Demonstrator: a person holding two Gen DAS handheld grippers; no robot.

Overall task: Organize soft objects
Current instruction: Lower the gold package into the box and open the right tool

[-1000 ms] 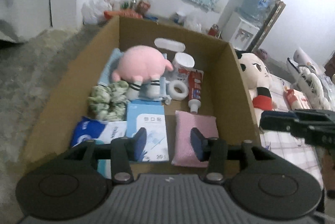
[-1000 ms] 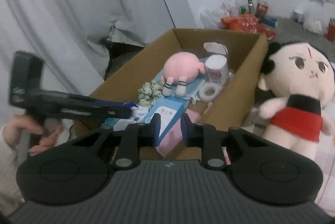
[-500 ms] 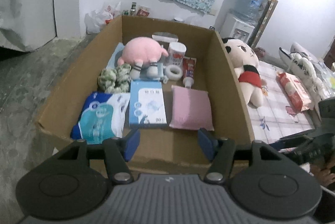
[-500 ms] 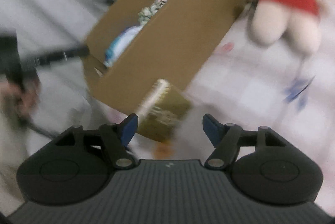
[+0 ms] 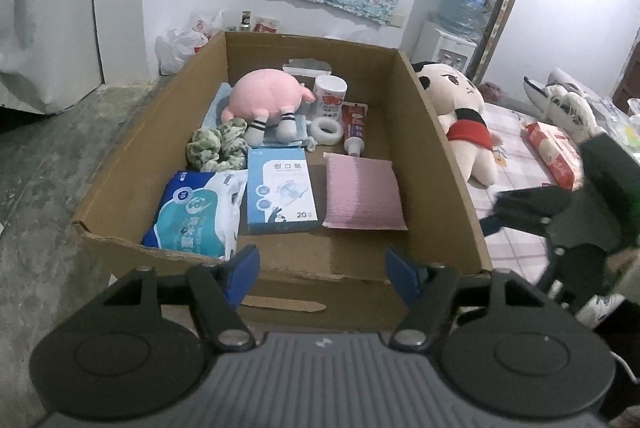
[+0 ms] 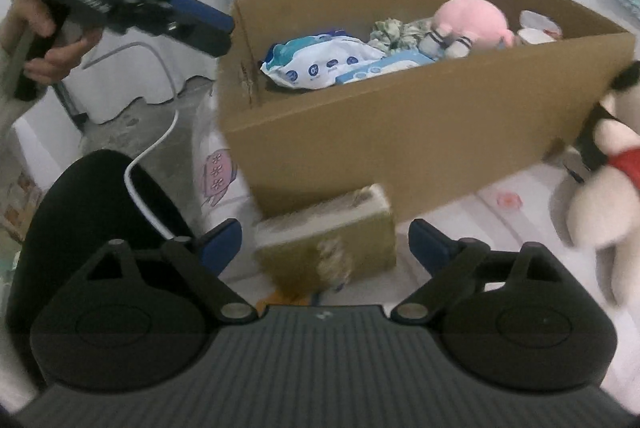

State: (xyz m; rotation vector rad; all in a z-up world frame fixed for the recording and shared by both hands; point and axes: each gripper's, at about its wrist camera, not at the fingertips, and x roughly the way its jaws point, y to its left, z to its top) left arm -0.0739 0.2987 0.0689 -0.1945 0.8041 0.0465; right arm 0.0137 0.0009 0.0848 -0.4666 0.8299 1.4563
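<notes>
A cardboard box [image 5: 128,164] holds a pink plush [image 5: 266,98], a green scrunchie [image 5: 216,148], a blue wipes pack [image 5: 196,212], a blue plaster box [image 5: 280,190] and a pink sponge pad [image 5: 362,192]. A plush doll in red [image 5: 460,108] lies right of the box. My left gripper [image 5: 322,268] is open and empty at the box's near wall. My right gripper [image 6: 322,242] is open, low outside the box [image 6: 400,132], with a green-brown sponge [image 6: 326,240] between its fingers, untouched. The doll [image 6: 600,188] is at its right.
The box also holds a white cup [image 5: 330,100], a tape roll [image 5: 326,130] and a red tube [image 5: 354,126]. A red tissue pack [image 5: 554,152] lies on the checked cloth. A water dispenser [image 5: 452,40] stands behind. A white cable [image 6: 148,164] runs beside the box.
Both grippers have pulled back out of the box and opened wider. The right gripper dropped low beside the box, facing the sponge on the cloth.
</notes>
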